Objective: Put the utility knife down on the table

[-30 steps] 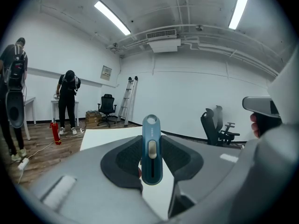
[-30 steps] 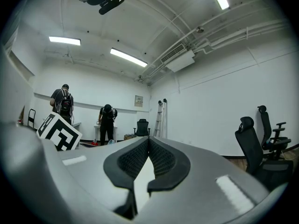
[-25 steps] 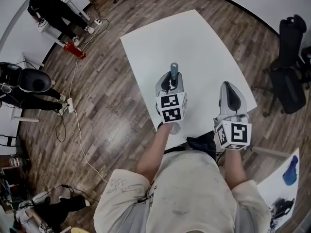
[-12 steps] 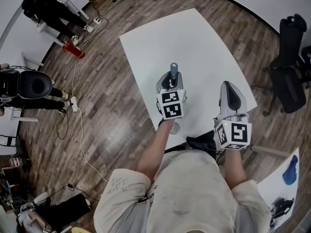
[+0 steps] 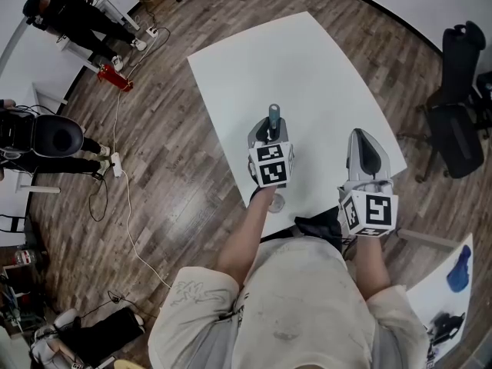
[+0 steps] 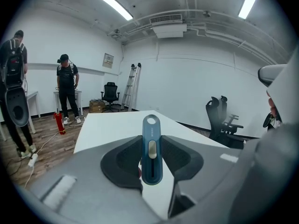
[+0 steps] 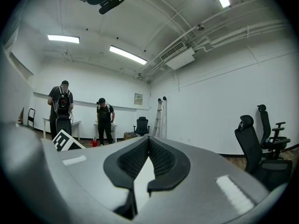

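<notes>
A blue utility knife (image 5: 274,114) with a pale slider stands out past the tips of my left gripper (image 5: 270,131), which is shut on its handle above the near part of the white table (image 5: 292,60). In the left gripper view the knife (image 6: 152,149) sits upright between the two dark pads, hanging-hole end forward, with the tabletop (image 6: 110,127) beyond it. My right gripper (image 5: 364,149) hovers at the table's near right edge. In its own view the right gripper (image 7: 149,143) has its pad tips meeting, with nothing between them.
A black office chair (image 5: 460,106) stands on the wooden floor right of the table. People (image 5: 73,12) stand by a small desk at the far left, near a red fire extinguisher (image 5: 116,78) and floor cables. A ladder (image 6: 133,85) leans on the far wall.
My left gripper has sunk slightly toward the table with the knife still in it. The right gripper has not moved. The people at the far left have shifted.
</notes>
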